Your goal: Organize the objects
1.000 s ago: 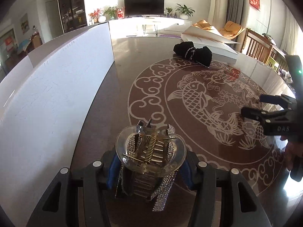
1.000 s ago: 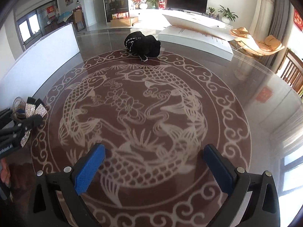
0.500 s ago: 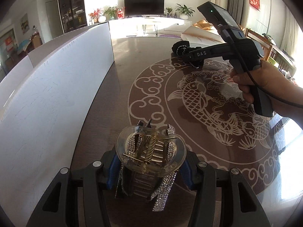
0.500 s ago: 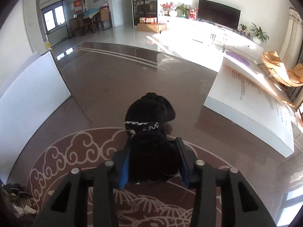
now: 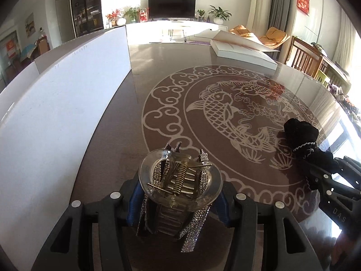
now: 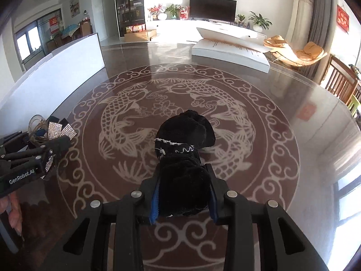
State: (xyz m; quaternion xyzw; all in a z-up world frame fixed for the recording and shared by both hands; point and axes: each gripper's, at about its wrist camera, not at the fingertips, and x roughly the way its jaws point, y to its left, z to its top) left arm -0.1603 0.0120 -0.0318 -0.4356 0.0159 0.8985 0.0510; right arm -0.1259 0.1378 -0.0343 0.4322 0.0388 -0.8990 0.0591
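Observation:
A clear hair claw with rhinestone ribbons sits between the blue pads of my left gripper, which is shut on it above the table's near left. In the right wrist view that gripper and its sparkling claw show at the left edge. My right gripper is shut on a black fabric hair bow with a thin beaded band, held over the fish pattern. The left wrist view has this bow and the right gripper at its right side.
The brown table has a pale fish-and-cloud pattern. A tall white board stands along its left side. A flat white box lies at the far right edge. A wooden chair stands beyond the table on the right.
The right gripper, open and empty a second ago, closed on the black bow at the far side and carried it back toward the near right. The left gripper and claw stayed put.

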